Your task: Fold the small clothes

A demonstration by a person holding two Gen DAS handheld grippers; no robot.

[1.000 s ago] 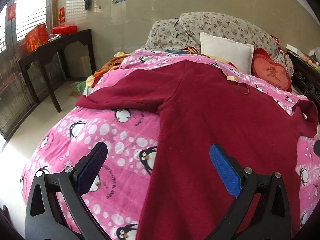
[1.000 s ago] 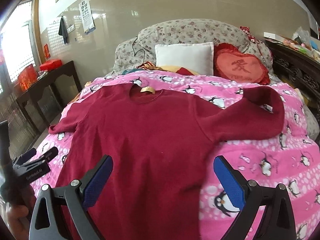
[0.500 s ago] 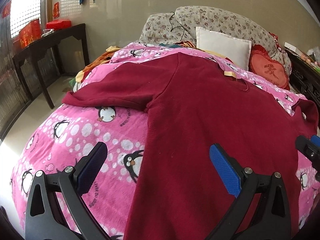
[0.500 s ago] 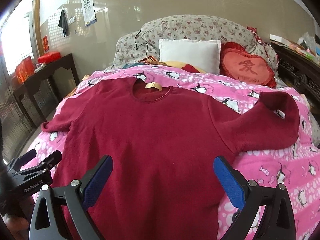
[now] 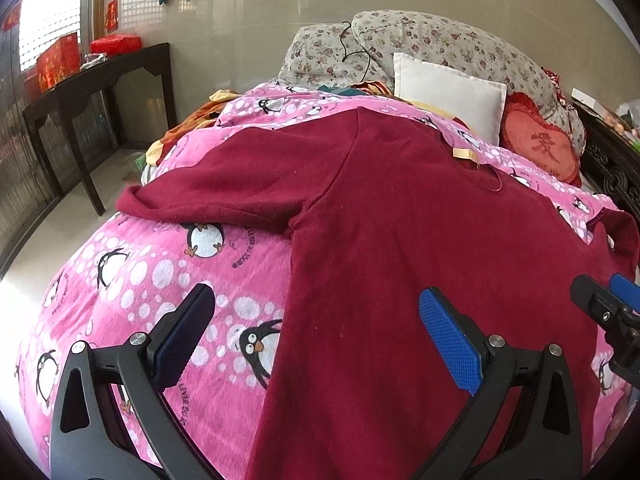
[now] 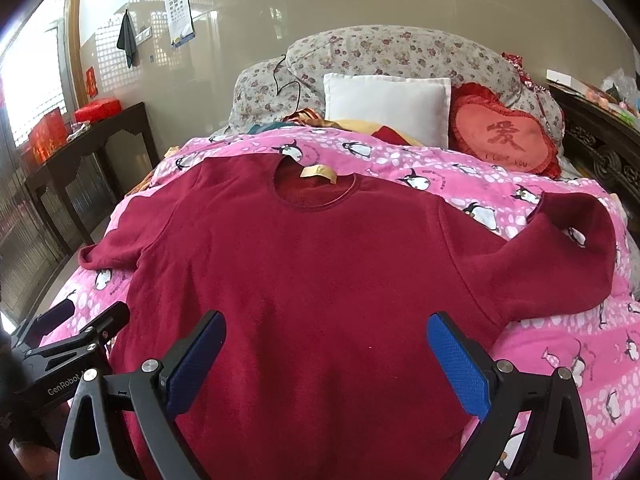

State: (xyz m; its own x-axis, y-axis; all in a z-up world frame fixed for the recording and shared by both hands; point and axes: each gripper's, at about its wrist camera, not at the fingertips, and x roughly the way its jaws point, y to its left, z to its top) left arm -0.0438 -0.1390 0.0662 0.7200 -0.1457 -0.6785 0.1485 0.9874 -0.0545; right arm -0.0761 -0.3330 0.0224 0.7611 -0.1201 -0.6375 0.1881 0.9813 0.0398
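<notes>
Since a second ago both cameras have drawn nearer to the bed, so the dark red sweater (image 6: 320,280) fills more of each view, and the right gripper (image 5: 608,312) has come into the left wrist view at its right edge. The sweater lies spread flat, front up, on the pink penguin blanket (image 6: 560,356), its neckline with a yellow label (image 6: 319,172) toward the pillows. The left gripper (image 5: 316,336) hangs over the sweater's left side edge, its fingers spread wide and holding nothing; one finger is over the blanket, the other over the red cloth. The right gripper (image 6: 326,360) hovers over the sweater's lower body, fingers likewise wide apart and empty. The right wrist view shows the whole neckline and the right sleeve (image 6: 568,264) bent back on itself, which the left wrist view shows only as a small fold at the far edge. The left wrist view shows the left sleeve (image 5: 224,188) lying straight out toward the bed's side. A white pillow (image 6: 386,108) and a red heart cushion (image 6: 504,138) lie at the head of the bed, and a dark side tabletop (image 5: 100,76) stands by the wall.
</notes>
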